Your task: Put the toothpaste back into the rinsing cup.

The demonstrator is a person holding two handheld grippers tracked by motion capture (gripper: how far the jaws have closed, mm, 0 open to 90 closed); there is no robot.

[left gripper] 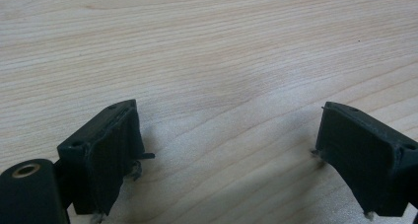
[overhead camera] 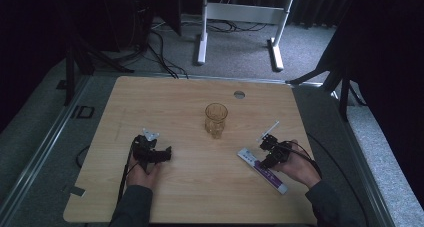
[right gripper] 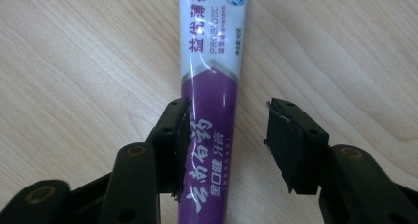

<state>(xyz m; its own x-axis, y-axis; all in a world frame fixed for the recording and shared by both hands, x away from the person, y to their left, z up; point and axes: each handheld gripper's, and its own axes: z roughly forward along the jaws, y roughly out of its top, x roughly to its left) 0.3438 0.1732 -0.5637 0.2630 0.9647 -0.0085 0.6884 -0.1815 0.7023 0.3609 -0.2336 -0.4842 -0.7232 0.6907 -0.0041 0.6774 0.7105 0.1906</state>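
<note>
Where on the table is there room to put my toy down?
Bare wood lies behind the glass cup, toward the grommet hole, and between the left gripper and the toothpaste box. Crowded: around the right gripper straddling that box.

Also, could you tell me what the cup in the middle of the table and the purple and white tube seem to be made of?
The cup looks like clear amber-tinted glass or hard plastic: the wood shows through it, and its wall seems patterned. Which of the two, I cannot tell. The tube looks like glossy soft plastic or laminate: a bright highlight runs along its printed surface. It lies on the matte wood-grain table, between the open jaws of the right gripper.
</note>
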